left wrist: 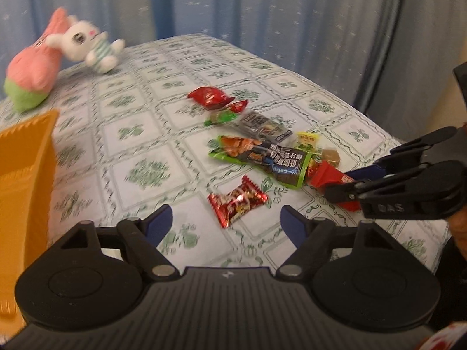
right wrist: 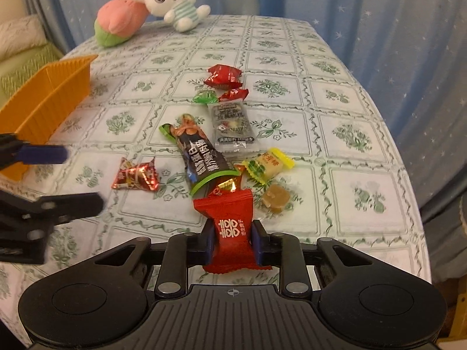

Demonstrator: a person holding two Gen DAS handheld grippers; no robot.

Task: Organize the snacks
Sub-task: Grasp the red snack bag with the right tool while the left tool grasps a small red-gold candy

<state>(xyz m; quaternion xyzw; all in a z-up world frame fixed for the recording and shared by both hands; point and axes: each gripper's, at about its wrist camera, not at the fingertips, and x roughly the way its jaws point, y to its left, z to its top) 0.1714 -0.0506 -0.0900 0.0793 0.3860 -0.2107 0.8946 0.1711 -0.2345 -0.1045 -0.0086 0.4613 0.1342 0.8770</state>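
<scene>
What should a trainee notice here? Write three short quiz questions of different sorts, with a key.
1. True or false: the right gripper is shut on the red candy packet.
2. Which gripper is open? A) left B) right
3. Fill in: the plush rabbit leans on a pink ____.

Key: 1 true. 2 A; the left gripper holds nothing, above the shiny red candy. 3 plush.

Matt black plastic right gripper (right wrist: pixel 232 242) with ribbed casing, glossy red foil-like candy wrapper (right wrist: pixel 230 230) between its blue pads, crinkled shiny snack packets (right wrist: pixel 204 157), ribbed orange plastic basket (right wrist: pixel 52 99), printed cloth tablecloth (right wrist: pixel 335 134), fuzzy plush rabbit (right wrist: pixel 175 3), soft blue curtain (right wrist: pixel 394 14).
</scene>
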